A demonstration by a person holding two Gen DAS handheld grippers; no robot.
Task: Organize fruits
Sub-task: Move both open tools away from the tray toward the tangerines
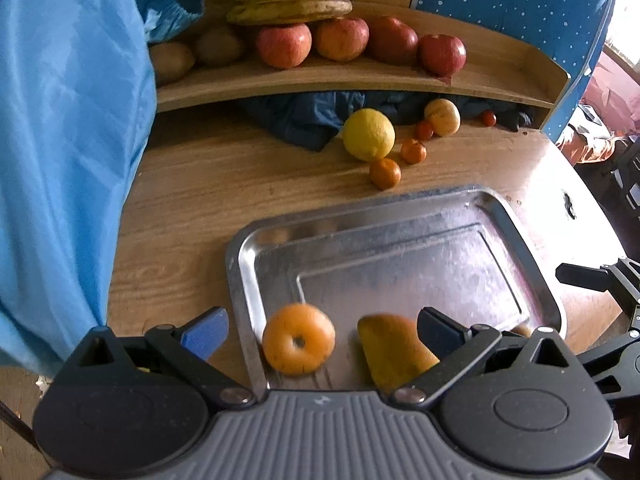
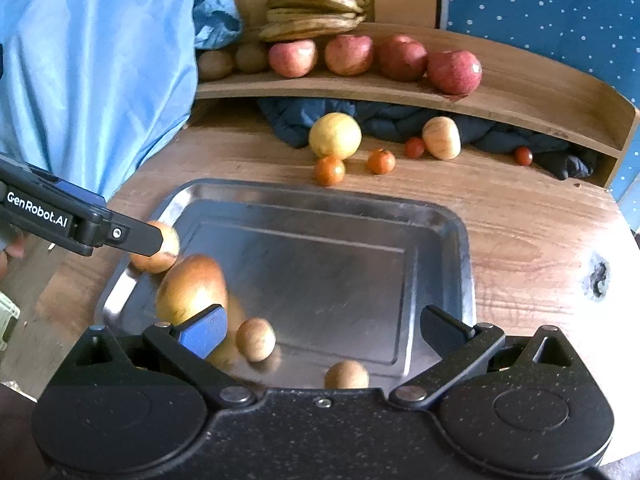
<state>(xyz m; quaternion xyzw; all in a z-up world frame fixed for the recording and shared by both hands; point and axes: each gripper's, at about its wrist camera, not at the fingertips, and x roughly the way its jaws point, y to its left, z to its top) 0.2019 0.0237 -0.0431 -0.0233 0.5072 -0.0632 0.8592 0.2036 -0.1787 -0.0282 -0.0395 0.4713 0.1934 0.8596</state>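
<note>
The wooden table (image 2: 520,216) carries a steel tray (image 2: 440,216) near its front edge, and a raised wooden shelf (image 2: 520,92) runs along its back edge. A blue cloth (image 2: 92,72) hangs over the table's left side, and a dark garment (image 2: 400,120) is bunched under the shelf.

On the shelf the sorting looks largely done: a bunch of bananas (image 2: 316,8) sits at the left over a row of four red apples (image 2: 400,58), with two kiwis (image 2: 232,62) beside them.

In the tray's near left corner lie a mango (image 2: 190,286) and an orange fruit with a dimple (image 1: 298,338); two small brown fruits (image 2: 256,338) lie along its near edge. Most of the tray is bare.

Left loose on the table between tray and shelf: a large yellow citrus (image 2: 335,135), a pale apple (image 2: 441,137), two small mandarins (image 2: 329,170) and two cherry tomatoes (image 2: 415,147). These, I judge, are what remains.

The left gripper (image 1: 320,332) hovers over the tray's near left corner, jaws spread wide, gripping nothing, the orange fruit lying between them. The right gripper (image 2: 320,330) also stands wide and empty above the tray's near edge.
</note>
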